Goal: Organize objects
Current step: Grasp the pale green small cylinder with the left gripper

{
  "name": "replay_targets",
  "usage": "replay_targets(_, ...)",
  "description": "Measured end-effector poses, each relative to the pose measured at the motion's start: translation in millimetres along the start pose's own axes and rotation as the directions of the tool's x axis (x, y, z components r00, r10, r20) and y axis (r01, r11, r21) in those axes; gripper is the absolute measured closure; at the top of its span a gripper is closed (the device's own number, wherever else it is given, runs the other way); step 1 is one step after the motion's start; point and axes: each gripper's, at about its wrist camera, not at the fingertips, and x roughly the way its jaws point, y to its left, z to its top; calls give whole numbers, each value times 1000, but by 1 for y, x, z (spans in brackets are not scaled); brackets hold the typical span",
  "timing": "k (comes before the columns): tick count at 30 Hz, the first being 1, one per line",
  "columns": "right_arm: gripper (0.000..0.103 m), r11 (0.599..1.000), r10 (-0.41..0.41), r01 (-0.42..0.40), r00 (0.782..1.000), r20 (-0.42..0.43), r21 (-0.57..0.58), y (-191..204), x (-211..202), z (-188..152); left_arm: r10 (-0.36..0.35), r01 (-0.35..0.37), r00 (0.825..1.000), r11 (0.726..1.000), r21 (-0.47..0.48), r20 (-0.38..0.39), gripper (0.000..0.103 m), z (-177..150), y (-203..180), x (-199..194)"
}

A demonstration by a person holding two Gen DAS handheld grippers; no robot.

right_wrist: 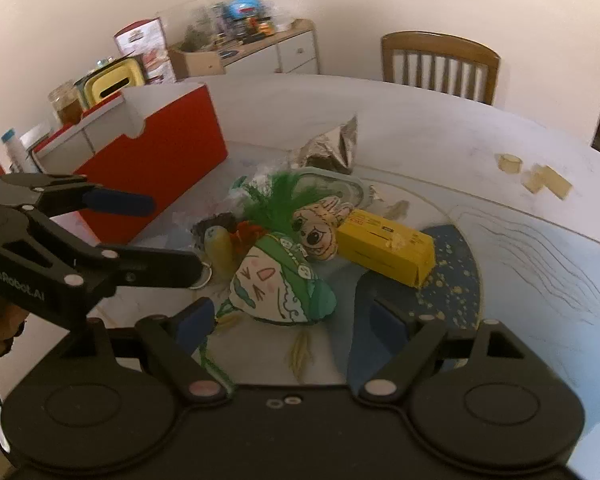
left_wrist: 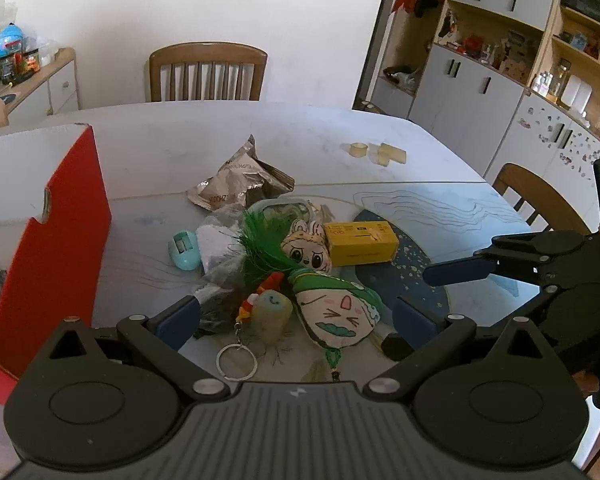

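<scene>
I am hovering the left gripper (left_wrist: 296, 320), jaws standing wide and empty, over the green-capped face plush (left_wrist: 336, 312) lying in the table's (left_wrist: 220, 136) toy pile; the right gripper (right_wrist: 292, 320) is hanging just as released above that plush, with the yellow box (right_wrist: 386, 250) sitting just behind it and the red box (right_wrist: 156, 160) standing off to its left

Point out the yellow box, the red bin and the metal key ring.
yellow box (left_wrist: 360, 243), left wrist view, on its long front face.
red bin (right_wrist: 156, 172), right wrist view, on its red side wall.
key ring (left_wrist: 236, 361), left wrist view, on the metal loop's left rim.
</scene>
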Motion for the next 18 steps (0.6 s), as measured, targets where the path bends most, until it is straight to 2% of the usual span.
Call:
replay_targets(5, 20, 999, 28, -28, 1000, -2, -42, -3, 10, 0, 13, -13, 1000, 1000, -20, -7, 2, 0, -1, 10)
replay_targets(10, 22, 996, 45, -45, 999, -2, -71, -6, 19, 1, 24, -24, 999, 1000, -12, -28, 34, 1, -1, 22)
replay_targets(18, 23, 993, 67, -66, 998, 2, -98, -5, 31, 5, 33, -33, 999, 999, 2, -30, 48, 1, -4, 29)
